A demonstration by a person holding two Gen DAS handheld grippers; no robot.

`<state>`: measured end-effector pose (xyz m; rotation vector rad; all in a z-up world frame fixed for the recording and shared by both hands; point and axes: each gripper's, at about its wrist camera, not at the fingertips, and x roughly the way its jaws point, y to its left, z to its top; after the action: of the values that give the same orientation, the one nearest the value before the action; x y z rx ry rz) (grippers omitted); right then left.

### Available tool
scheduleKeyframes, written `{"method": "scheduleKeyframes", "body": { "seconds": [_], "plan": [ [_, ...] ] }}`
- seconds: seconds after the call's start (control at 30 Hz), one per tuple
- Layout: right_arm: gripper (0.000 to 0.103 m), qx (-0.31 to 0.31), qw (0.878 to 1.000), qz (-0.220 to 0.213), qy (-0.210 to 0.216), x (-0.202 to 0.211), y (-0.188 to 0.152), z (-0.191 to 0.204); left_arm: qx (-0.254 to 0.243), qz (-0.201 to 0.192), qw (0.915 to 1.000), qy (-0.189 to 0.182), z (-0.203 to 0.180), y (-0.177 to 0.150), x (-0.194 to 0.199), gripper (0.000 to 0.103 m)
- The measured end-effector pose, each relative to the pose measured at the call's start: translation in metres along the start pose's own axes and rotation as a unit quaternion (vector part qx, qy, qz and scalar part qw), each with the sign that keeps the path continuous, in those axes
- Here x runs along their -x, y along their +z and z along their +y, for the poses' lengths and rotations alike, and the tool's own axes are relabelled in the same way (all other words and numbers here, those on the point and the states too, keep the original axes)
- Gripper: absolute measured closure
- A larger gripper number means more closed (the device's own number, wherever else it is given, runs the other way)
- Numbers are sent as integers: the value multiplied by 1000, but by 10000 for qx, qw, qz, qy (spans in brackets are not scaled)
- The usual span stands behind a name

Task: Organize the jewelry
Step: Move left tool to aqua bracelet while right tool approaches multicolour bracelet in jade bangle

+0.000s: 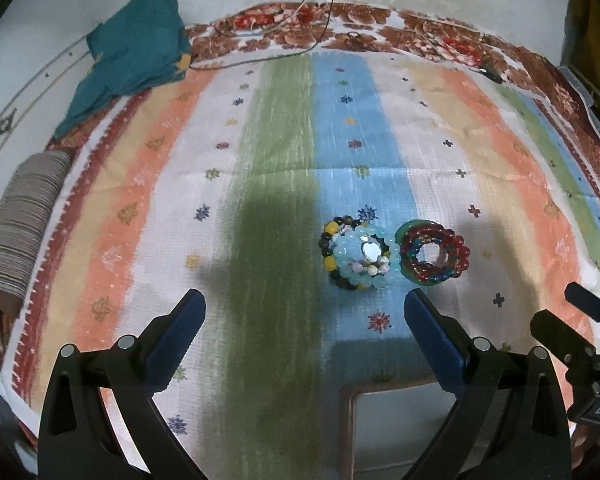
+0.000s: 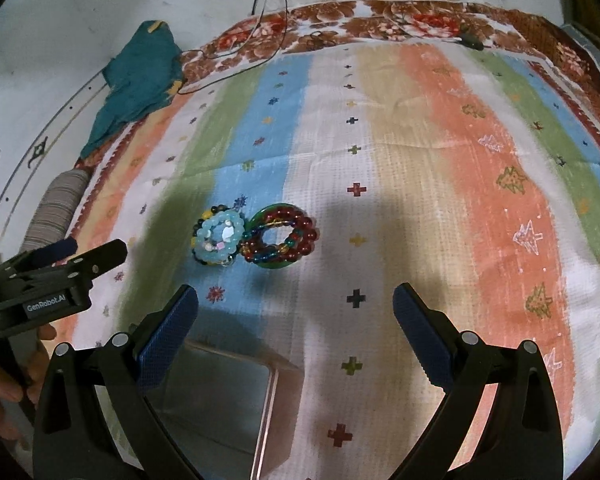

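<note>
Both jaws gape empty: your left gripper (image 1: 304, 300) and right gripper (image 2: 296, 296) hover. Bracelet piles (image 1: 358, 256) (image 1: 432, 256) sit at twelve o'clock, touching, unsorted; box (image 2: 274, 400) below waits.

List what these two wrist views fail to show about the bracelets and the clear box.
- Clear box: right view, near end cut off by the bottom edge and the right gripper.
- Pale-blue bracelet pile: both views, overlapping strands, count unclear.
- Red bracelet pile: lower strands hidden by upper ones.
- Left gripper: open; touches nothing.

both grippers (image 1: 305, 304) (image 2: 296, 300) hover, fingers spread wide.
</note>
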<state>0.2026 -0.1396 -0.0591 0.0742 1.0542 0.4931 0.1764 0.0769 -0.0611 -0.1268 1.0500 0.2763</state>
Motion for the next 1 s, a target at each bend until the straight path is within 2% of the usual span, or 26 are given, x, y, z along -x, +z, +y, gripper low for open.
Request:
{"method": "scheduleKeyframes", "body": {
  "seconds": [0.4,0.73,0.77,0.8,0.83,1.0],
  "plan": [
    [4,-242,9994,241,95,-27,9,-2,213,310,9989,-270,9,10,-35,7],
    [5,-314,9988,353,117,-46,18,-1,57,504,9981,-351,5,21,-62,18],
    [6,-336,9986,380,130,-49,19,-2,55,534,9979,-349,5,21,-64,18],
    [12,-350,9985,404,136,-51,19,-2,50,556,9978,-348,5,22,-67,20],
    [14,-368,9982,450,138,-54,20,-2,41,566,9978,-341,5,23,-69,21],
    [16,-434,9974,553,148,-64,23,-3,-50,661,9973,-309,1,26,-81,29]
  ]
}}
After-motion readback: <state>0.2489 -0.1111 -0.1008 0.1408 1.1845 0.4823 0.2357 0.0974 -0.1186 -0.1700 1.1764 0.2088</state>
